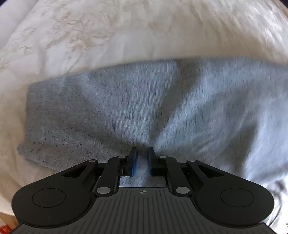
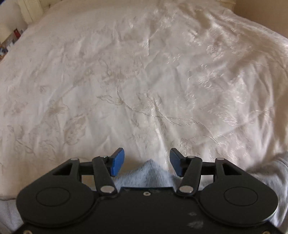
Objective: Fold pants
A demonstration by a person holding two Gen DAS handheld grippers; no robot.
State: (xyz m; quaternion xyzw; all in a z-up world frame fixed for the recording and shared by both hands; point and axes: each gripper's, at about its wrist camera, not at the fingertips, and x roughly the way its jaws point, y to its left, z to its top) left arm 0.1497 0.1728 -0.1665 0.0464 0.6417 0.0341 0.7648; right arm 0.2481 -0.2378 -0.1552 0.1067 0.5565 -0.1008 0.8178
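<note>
The grey knit pants [image 1: 136, 100] lie across a white embroidered bedspread [image 1: 108, 32], filling the middle of the left wrist view. My left gripper [image 1: 142, 158] is shut on a pinch of the grey fabric, which bunches into a ridge between the blue pads. My right gripper [image 2: 146, 160] is open over the bedspread [image 2: 144, 81]. A peak of the grey pants [image 2: 147, 174] sits low between its blue pads [image 2: 117, 160], touching neither. More grey fabric shows at the right edge [image 2: 277, 172].
The bedspread is wrinkled with a floral pattern. At the far left in the right wrist view are a bed edge and small items on the floor [image 2: 10, 39]. A beige wall [image 2: 266, 12] is at top right.
</note>
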